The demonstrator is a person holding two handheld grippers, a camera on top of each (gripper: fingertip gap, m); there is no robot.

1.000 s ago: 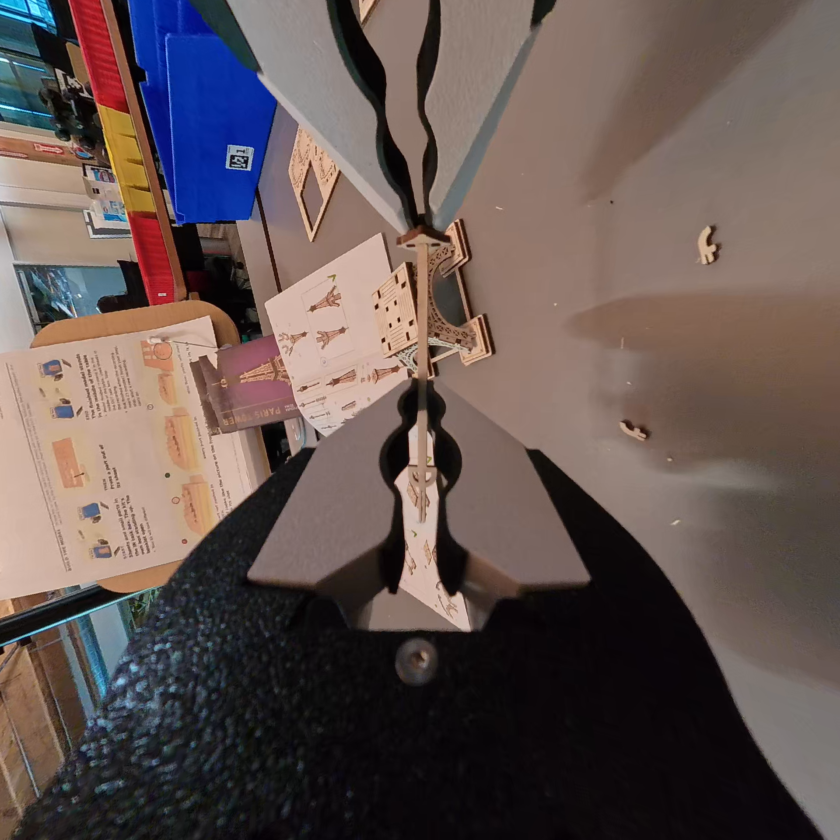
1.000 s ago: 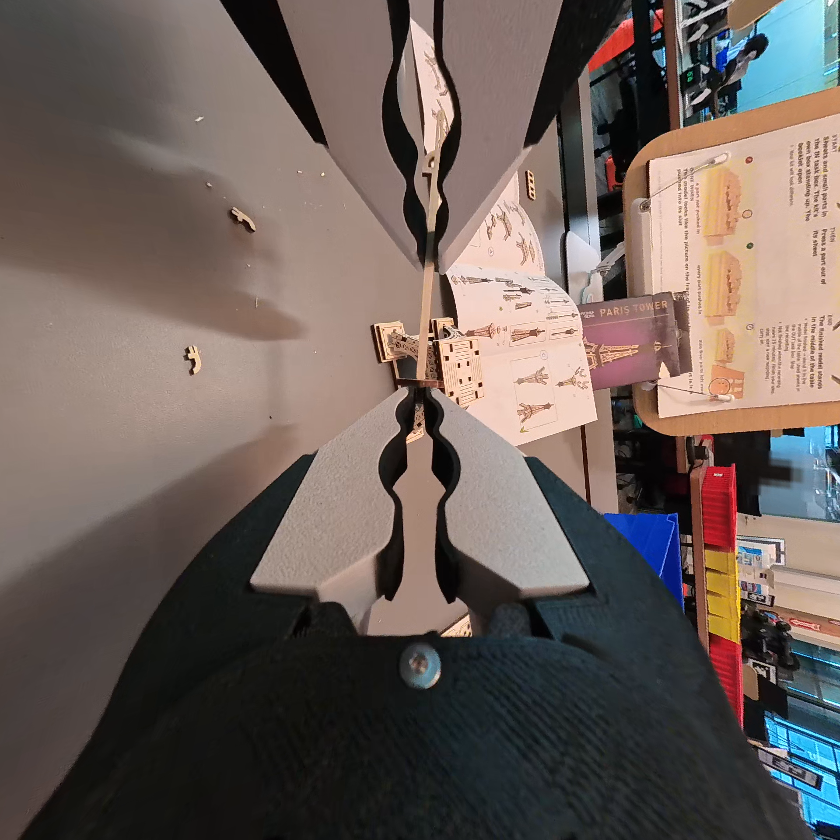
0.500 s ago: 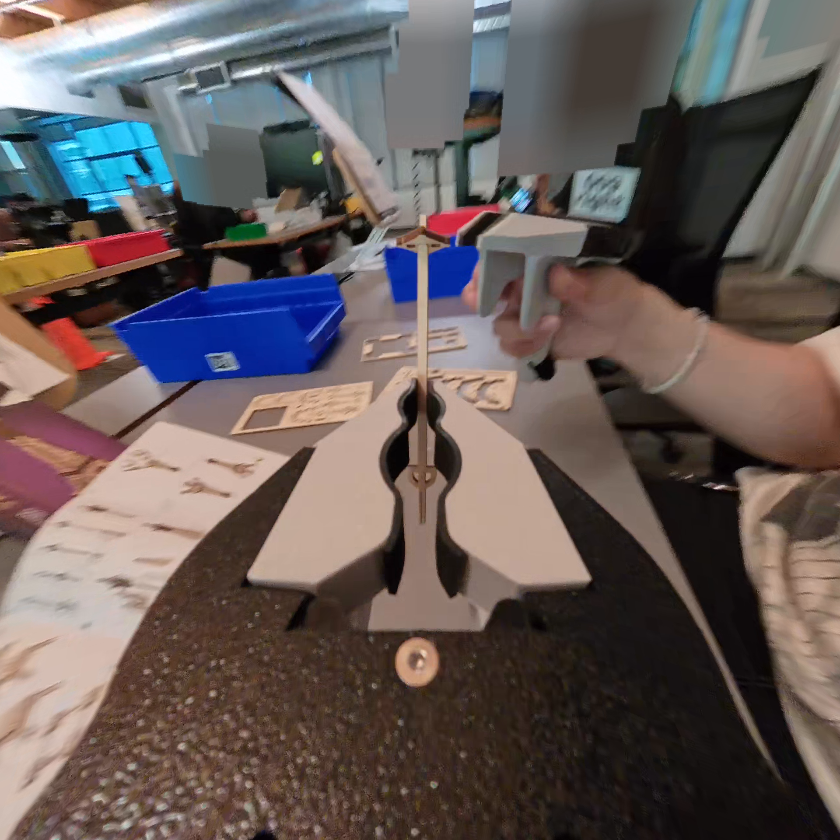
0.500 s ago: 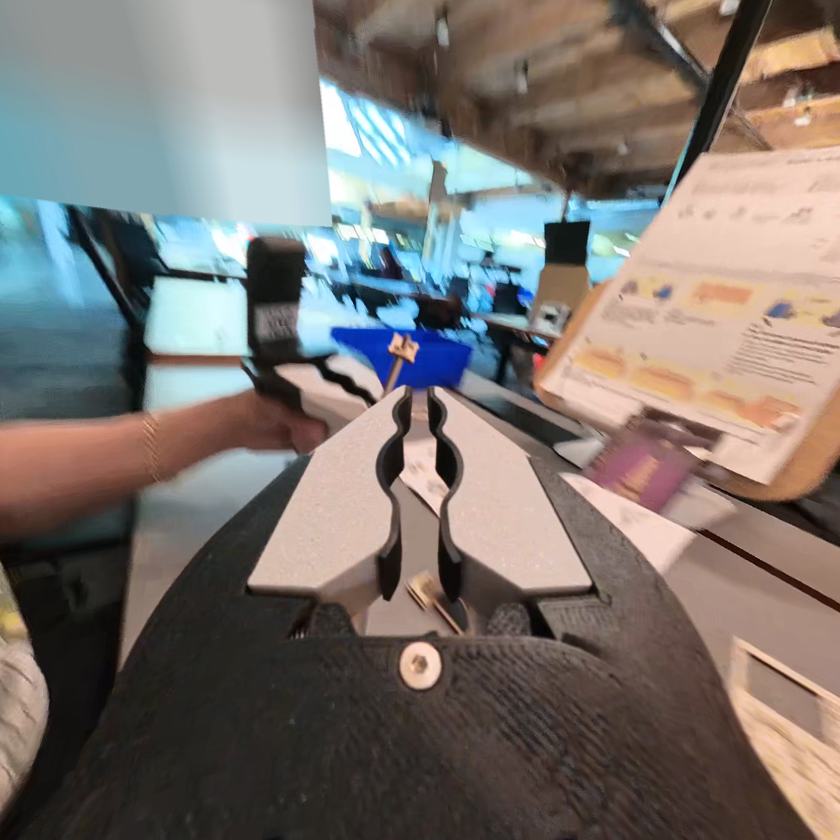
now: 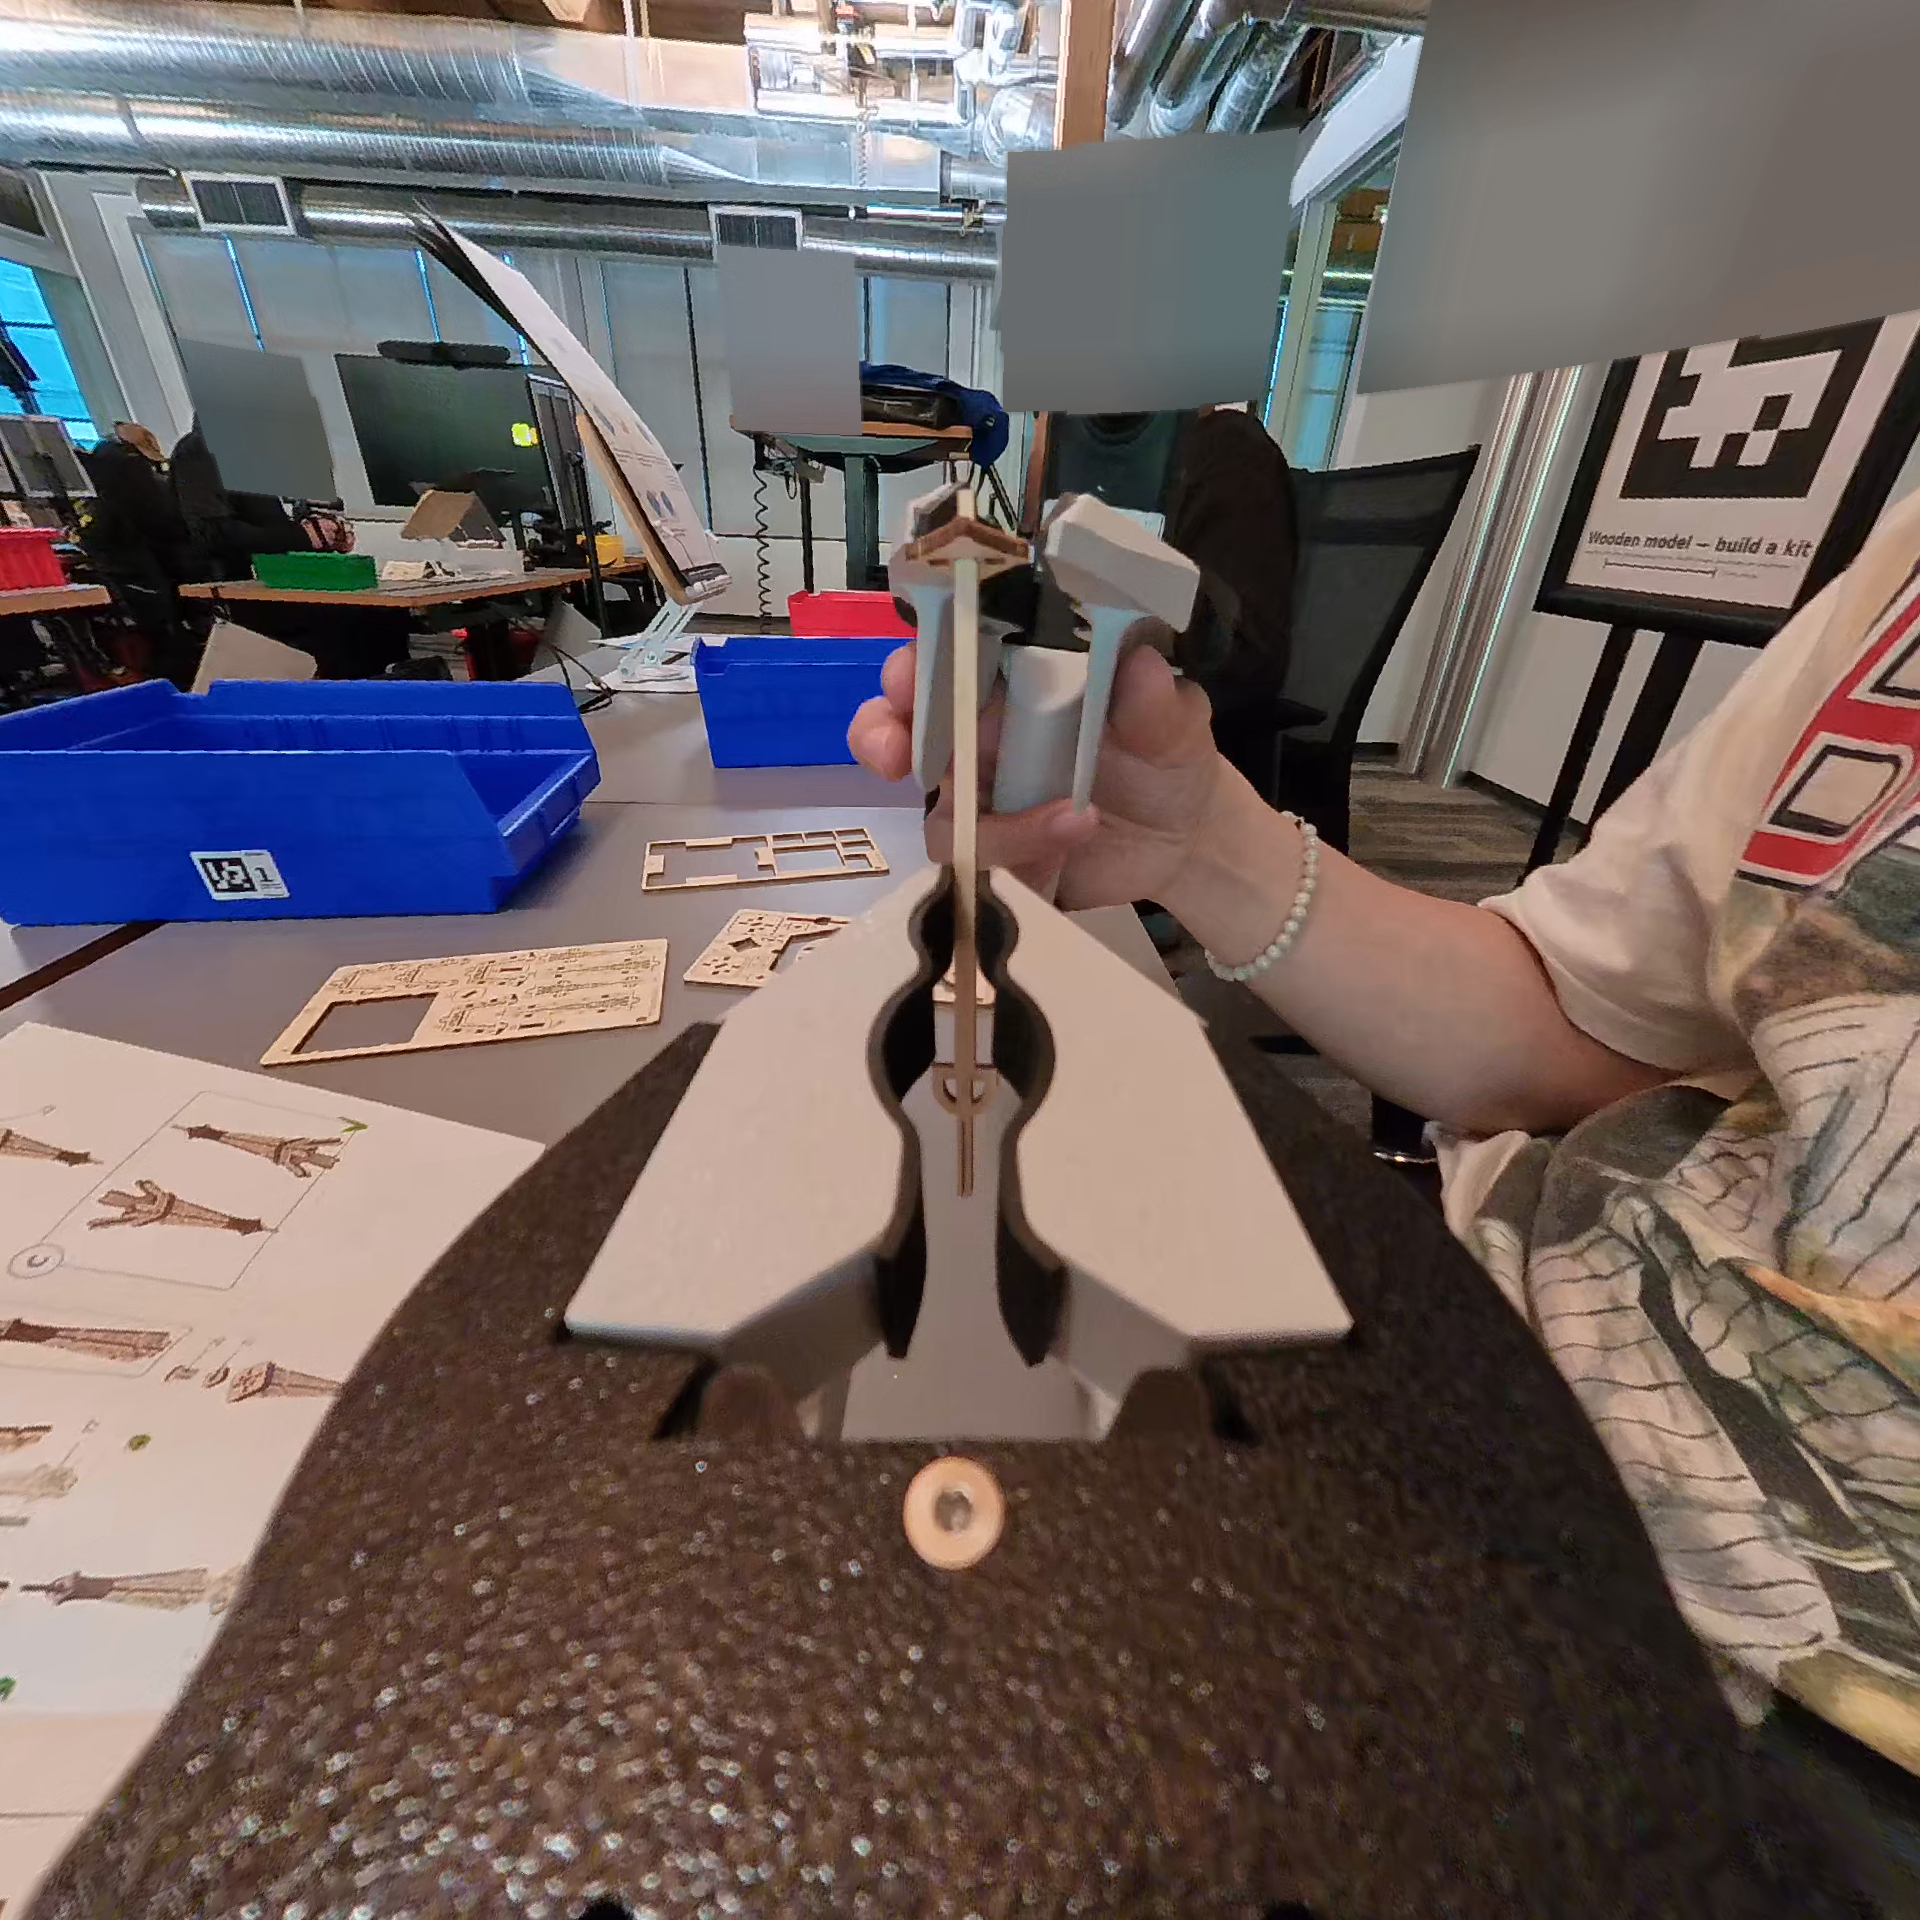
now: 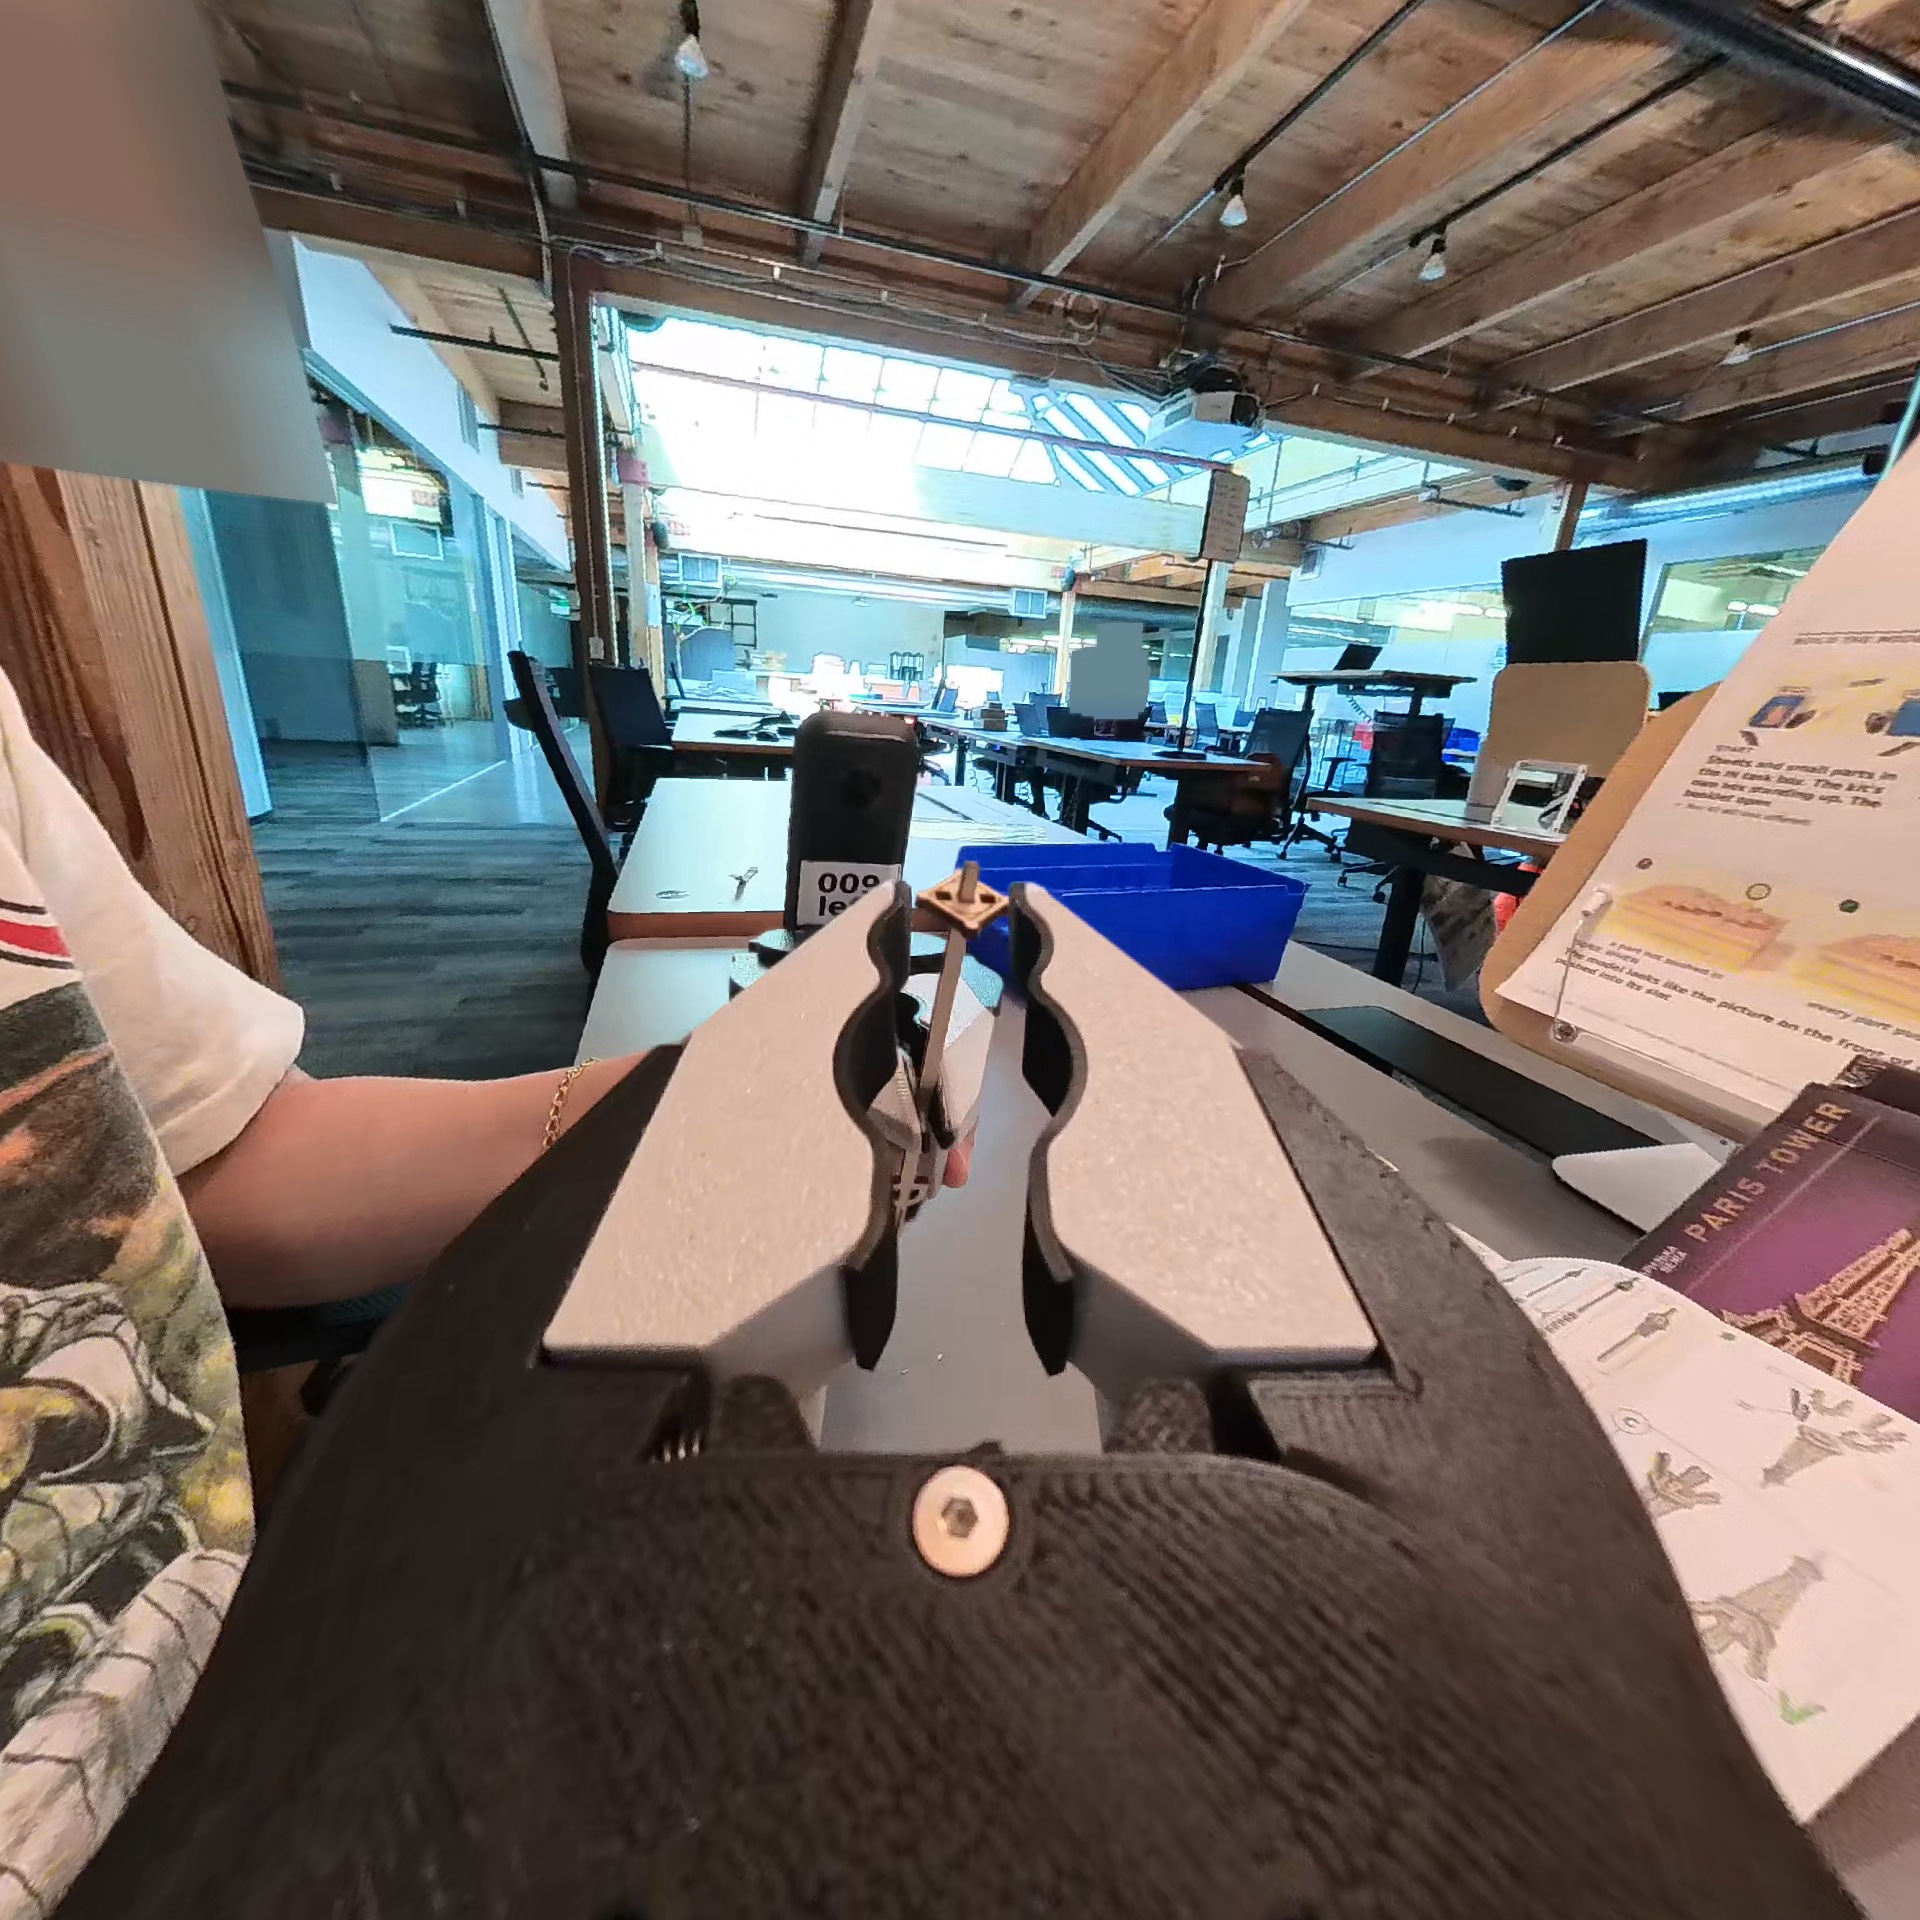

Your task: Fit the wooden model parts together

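My left gripper (image 5: 964, 894) is shut on a thin wooden spire (image 5: 964, 790) that stands upright, with a small square wooden cap (image 5: 961, 540) on its top end. My right gripper (image 5: 1013, 582), held in a hand, faces it with its fingers open on either side of the cap. In the right wrist view my right gripper (image 6: 958, 914) is open, the cap (image 6: 961, 902) sits between its tips without being clamped, and the left gripper (image 6: 914, 1117) holds the spire's lower end.
On the grey table (image 5: 208, 977) lie punched wooden sheets (image 5: 468, 997) (image 5: 764, 857), a paper instruction sheet (image 5: 208, 1247) and two blue bins (image 5: 281, 790) (image 5: 790, 707). A purple kit box (image 6: 1787, 1278) and a propped instruction board (image 6: 1714, 883) stand at right. The tips of one gripper are about 6 centimeters away from the tips of the other.
Both grippers have swung up from pointing down at the table to level. The right gripper has opened and let go of the spire. The left gripper still holds it.
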